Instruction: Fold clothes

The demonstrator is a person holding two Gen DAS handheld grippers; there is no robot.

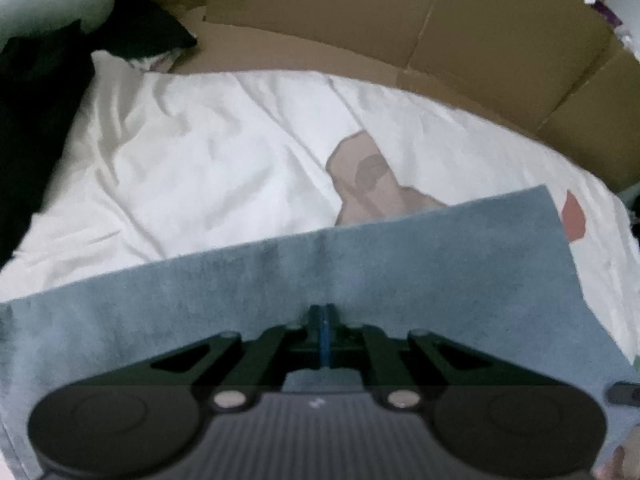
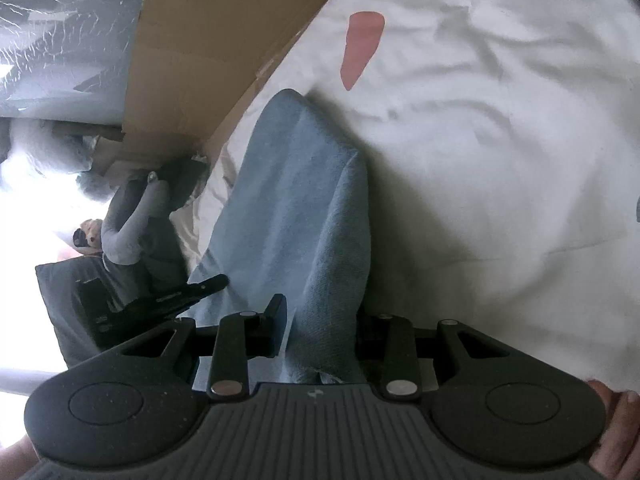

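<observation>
The left tongs (image 1: 323,320) are pressed together on the near edge of the blue towel (image 1: 360,256), which lies spread over the white sheet (image 1: 208,152) of the bed. The right tongs (image 2: 320,320) pinch a bunched fold of the same towel. To fold well, I judge both grips should travel together, keeping the edge taut and meeting the far corners squarely. Beyond stands brown cardboard (image 1: 500,32). No legible writing shows.

One blue cloth (image 1: 280,280), one white sheet (image 1: 200,152), two grippers (image 1: 324,320) (image 2: 320,320), one flattened cardboard box (image 1: 440,20)
</observation>
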